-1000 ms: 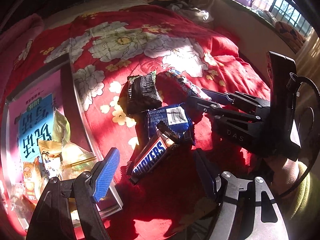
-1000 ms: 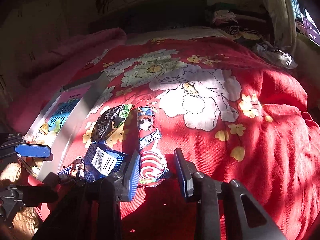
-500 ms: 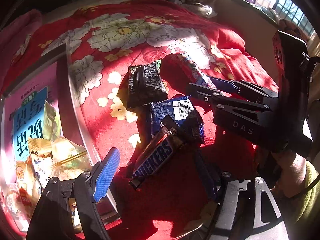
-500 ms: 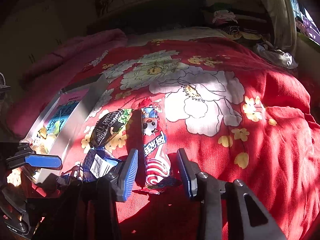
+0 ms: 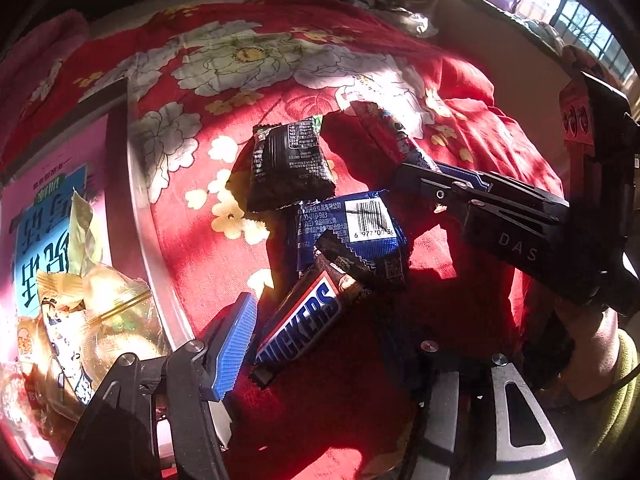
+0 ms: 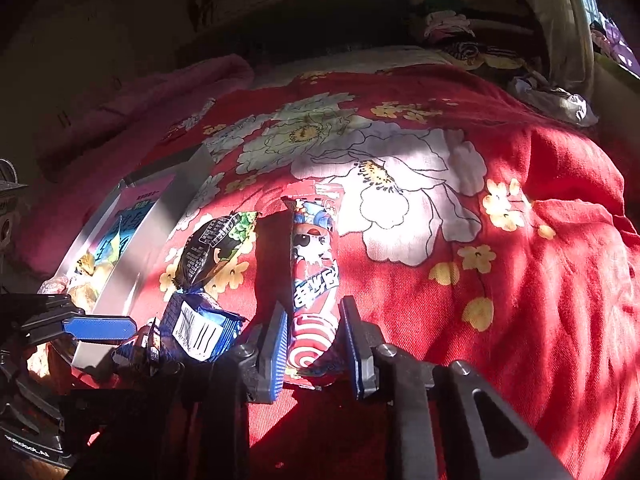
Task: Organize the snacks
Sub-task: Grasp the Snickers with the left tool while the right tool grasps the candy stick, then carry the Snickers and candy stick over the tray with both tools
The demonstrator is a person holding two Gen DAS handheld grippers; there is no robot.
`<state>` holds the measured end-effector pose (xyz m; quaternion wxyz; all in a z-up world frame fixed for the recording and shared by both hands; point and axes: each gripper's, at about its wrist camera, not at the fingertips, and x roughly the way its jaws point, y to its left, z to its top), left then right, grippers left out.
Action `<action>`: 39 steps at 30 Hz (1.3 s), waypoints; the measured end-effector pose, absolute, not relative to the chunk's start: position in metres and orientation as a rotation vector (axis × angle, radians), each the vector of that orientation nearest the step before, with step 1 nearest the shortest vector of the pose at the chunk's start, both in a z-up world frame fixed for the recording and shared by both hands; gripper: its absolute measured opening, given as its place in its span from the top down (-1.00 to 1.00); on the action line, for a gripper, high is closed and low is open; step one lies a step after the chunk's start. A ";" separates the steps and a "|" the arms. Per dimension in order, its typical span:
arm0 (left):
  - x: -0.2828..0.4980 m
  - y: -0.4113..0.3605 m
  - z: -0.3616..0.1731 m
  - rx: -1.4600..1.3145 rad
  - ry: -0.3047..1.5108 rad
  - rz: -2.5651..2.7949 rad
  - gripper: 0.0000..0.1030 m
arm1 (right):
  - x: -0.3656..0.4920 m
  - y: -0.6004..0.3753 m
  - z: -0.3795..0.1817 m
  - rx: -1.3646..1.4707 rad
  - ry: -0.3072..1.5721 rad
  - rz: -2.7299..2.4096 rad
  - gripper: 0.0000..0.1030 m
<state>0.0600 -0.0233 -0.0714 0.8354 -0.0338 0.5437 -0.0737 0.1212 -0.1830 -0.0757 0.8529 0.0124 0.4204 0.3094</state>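
On the red floral blanket (image 6: 540,280), the right gripper (image 6: 314,344) has just closed, pinching the striped candy stick (image 6: 316,276). The left gripper (image 5: 316,340) has been closing around the Snickers bar (image 5: 304,324), just beside the silver tray (image 5: 140,216); contact unclear.

A red floral bedspread (image 6: 460,184) covers the bed, patched with hard sunlight and deep shadow. A barred window (image 5: 580,28) glows at upper right. A dim wall (image 6: 120,20) stands behind.
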 end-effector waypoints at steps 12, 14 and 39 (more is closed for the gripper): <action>0.056 -0.010 -0.068 -0.179 1.133 -0.186 0.44 | 0.117 -0.194 -0.067 0.119 0.872 0.668 0.59; 0.055 -0.008 -0.068 -0.193 1.132 -0.185 0.44 | 0.118 -0.192 -0.071 0.090 0.884 0.643 0.58; 0.047 0.015 -0.040 -0.291 1.050 -0.171 0.44 | 0.116 -0.198 -0.039 0.189 0.768 0.677 0.62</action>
